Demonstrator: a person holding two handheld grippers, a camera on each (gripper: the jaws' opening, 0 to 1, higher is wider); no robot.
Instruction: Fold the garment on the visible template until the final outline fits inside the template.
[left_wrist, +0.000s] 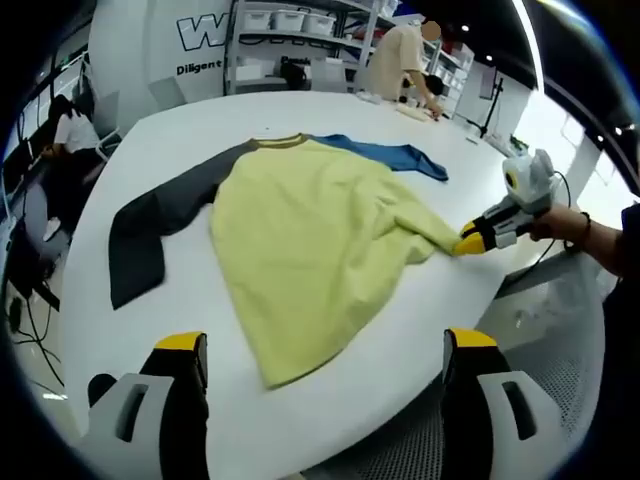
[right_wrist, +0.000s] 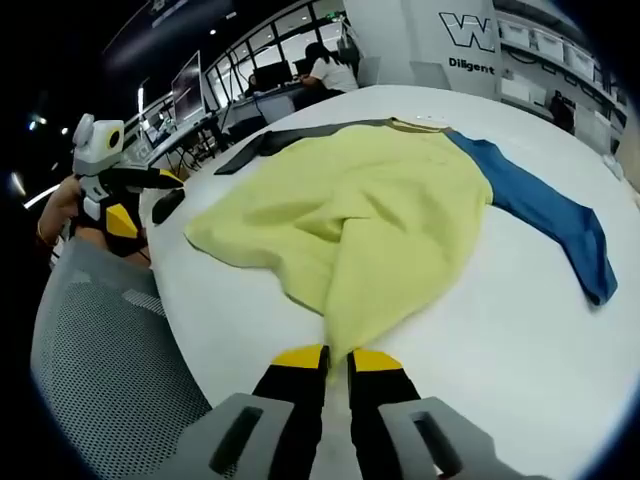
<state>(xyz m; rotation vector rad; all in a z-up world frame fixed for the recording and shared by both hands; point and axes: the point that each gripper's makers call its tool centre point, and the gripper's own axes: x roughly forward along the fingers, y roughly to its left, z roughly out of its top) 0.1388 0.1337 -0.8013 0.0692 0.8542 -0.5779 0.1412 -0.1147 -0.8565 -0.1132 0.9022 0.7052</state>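
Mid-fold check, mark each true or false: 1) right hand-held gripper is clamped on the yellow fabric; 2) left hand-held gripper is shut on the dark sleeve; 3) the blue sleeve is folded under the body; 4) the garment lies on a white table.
1) True: the right hand-held gripper is shut on the garment at its yellow hem.
2) False: the left hand-held gripper is open, apart from the dark sleeve.
3) False: the blue sleeve lies spread out on the table.
4) True: white table.
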